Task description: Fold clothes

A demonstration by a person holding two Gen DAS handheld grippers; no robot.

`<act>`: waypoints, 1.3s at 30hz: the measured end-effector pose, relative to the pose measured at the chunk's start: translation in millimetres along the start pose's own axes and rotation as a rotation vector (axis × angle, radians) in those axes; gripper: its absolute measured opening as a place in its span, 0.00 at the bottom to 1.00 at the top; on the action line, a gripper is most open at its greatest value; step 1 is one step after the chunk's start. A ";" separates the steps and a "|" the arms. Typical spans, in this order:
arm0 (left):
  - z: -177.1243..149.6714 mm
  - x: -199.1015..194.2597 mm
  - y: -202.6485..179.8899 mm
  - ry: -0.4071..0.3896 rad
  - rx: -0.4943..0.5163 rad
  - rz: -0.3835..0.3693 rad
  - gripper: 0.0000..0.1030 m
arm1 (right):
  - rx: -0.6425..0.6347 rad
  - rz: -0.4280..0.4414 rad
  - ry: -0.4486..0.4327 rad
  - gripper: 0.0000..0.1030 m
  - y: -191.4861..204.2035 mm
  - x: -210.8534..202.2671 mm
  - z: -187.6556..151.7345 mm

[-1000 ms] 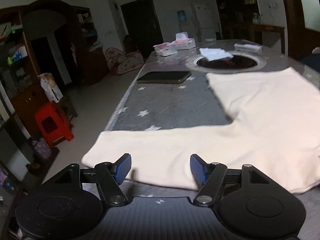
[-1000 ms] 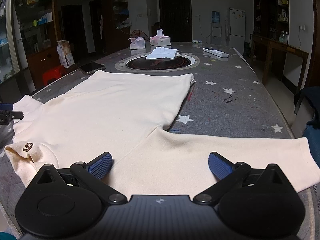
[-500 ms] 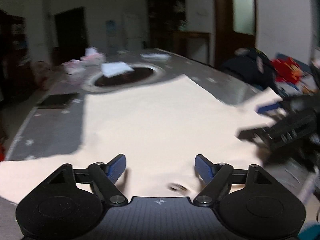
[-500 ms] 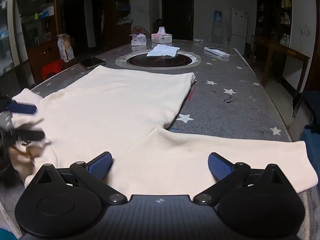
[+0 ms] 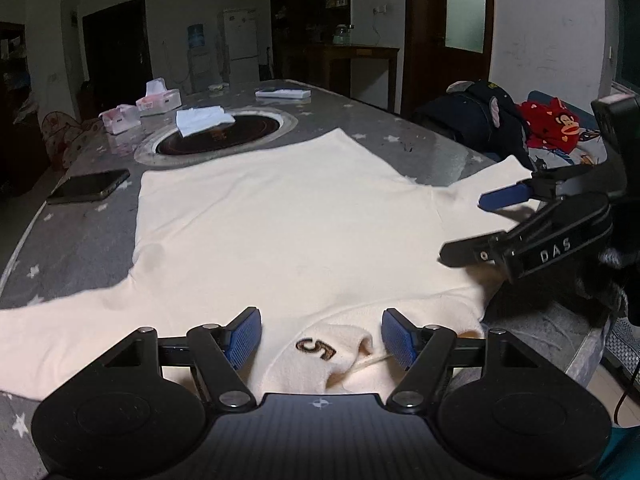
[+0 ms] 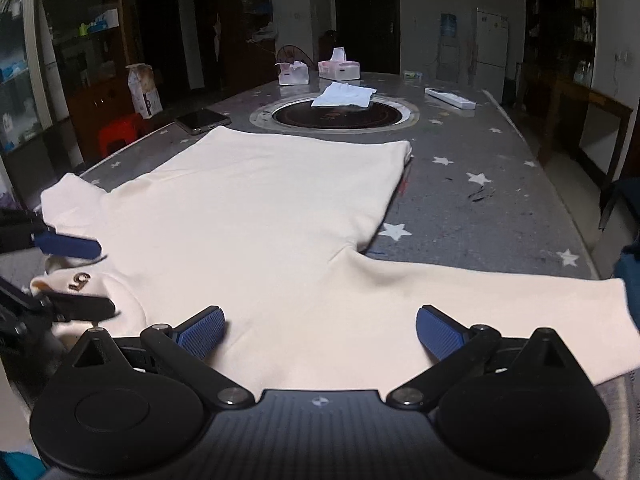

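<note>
The left tongs (image 5: 320, 336) have swung over to the collar; both tongs, right tongs (image 6: 320, 330) included, are gaping above one sweater (image 6: 256, 216), near two tissue boxes (image 6: 339, 69).

Ahead of the left gripper (image 5: 321, 338), the cream sweater (image 5: 280, 216) is lying flat, leaving low, open room across it. Off to its right, the right gripper (image 5: 472, 228) is hanging over the far sleeve, narrowing that side. Farther ahead, a phone (image 5: 90, 186), a folded cloth (image 5: 204, 119) and tissue boxes (image 5: 158, 100) are crowding the table (image 6: 480, 200).
</note>
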State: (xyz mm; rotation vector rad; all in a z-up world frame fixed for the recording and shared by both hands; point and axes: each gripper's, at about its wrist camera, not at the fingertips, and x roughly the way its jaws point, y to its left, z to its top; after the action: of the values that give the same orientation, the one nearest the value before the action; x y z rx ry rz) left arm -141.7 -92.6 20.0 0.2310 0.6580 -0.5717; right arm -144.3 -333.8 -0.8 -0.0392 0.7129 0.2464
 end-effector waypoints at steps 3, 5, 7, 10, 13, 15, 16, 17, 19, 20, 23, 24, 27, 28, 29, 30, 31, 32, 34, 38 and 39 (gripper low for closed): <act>7.8 -4.6 0.9 -0.027 0.004 0.002 0.69 | 0.022 -0.013 -0.024 1.00 -7.0 -11.8 -0.1; 14.0 -6.4 2.1 -0.045 0.003 0.003 0.70 | 0.047 -0.028 -0.035 1.00 -14.7 -19.0 -0.8; 20.1 -4.9 0.8 -0.056 0.003 0.003 0.73 | 0.080 -0.054 -0.035 1.00 -25.1 -24.1 -3.7; 29.0 -1.5 -3.3 -0.069 0.007 -0.003 0.73 | 0.124 -0.096 -0.015 0.97 -40.4 -27.8 -12.9; 36.6 4.8 -13.2 -0.081 0.027 -0.022 0.75 | 0.161 -0.112 -0.018 0.91 -49.7 -36.1 -21.3; 41.1 10.4 -20.2 -0.086 0.038 -0.036 0.76 | 0.181 -0.123 -0.031 0.88 -53.6 -44.2 -22.8; 43.3 13.6 -23.7 -0.086 0.042 -0.043 0.76 | 0.197 -0.126 -0.038 0.86 -57.1 -47.7 -23.4; 45.4 16.7 -27.1 -0.087 0.045 -0.050 0.76 | 0.213 -0.134 -0.042 0.82 -62.0 -50.2 -24.1; 48.4 22.5 -33.1 -0.085 0.047 -0.062 0.76 | 0.253 -0.158 -0.051 0.77 -73.9 -54.5 -25.6; 49.1 25.0 -35.7 -0.082 0.046 -0.069 0.76 | 0.277 -0.172 -0.055 0.73 -81.1 -56.3 -26.5; 50.3 31.7 -43.7 -0.072 0.048 -0.089 0.76 | 0.376 -0.224 -0.074 0.64 -108.9 -63.8 -31.8; 50.1 33.5 -46.4 -0.068 0.051 -0.095 0.76 | 0.407 -0.238 -0.082 0.62 -118.7 -65.7 -33.0; 49.0 38.1 -54.5 -0.055 0.062 -0.111 0.76 | 0.467 -0.276 -0.093 0.56 -143.6 -68.9 -36.1; 48.5 39.5 -57.1 -0.051 0.066 -0.116 0.76 | 0.478 -0.288 -0.092 0.56 -150.0 -68.2 -36.6; 48.0 41.0 -59.8 -0.047 0.070 -0.121 0.76 | 0.490 -0.296 -0.090 0.55 -155.3 -67.5 -37.8; 47.6 42.4 -62.3 -0.043 0.073 -0.125 0.76 | 0.502 -0.304 -0.089 0.55 -160.4 -66.7 -39.0; 47.3 43.3 -63.9 -0.039 0.076 -0.127 0.76 | 0.526 -0.302 -0.086 0.54 -166.8 -64.8 -40.8; 46.9 44.2 -65.5 -0.036 0.078 -0.128 0.76 | 0.541 -0.300 -0.085 0.51 -171.2 -62.9 -42.2; 46.4 46.5 -68.1 -0.027 0.083 -0.130 0.76 | 0.571 -0.290 -0.081 0.50 -179.2 -59.1 -44.8; 46.5 51.3 -71.4 -0.015 0.089 -0.128 0.76 | 0.620 -0.252 -0.080 0.47 -192.0 -53.4 -50.7; 46.8 52.5 -72.2 -0.012 0.090 -0.128 0.76 | 0.636 -0.237 -0.084 0.44 -195.4 -52.0 -52.0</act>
State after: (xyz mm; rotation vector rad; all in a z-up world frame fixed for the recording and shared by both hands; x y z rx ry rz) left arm -125.0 -192.0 21.1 0.2711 0.6389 -0.7259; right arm -169.3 -540.5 -15.7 0.4870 0.6704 -0.2111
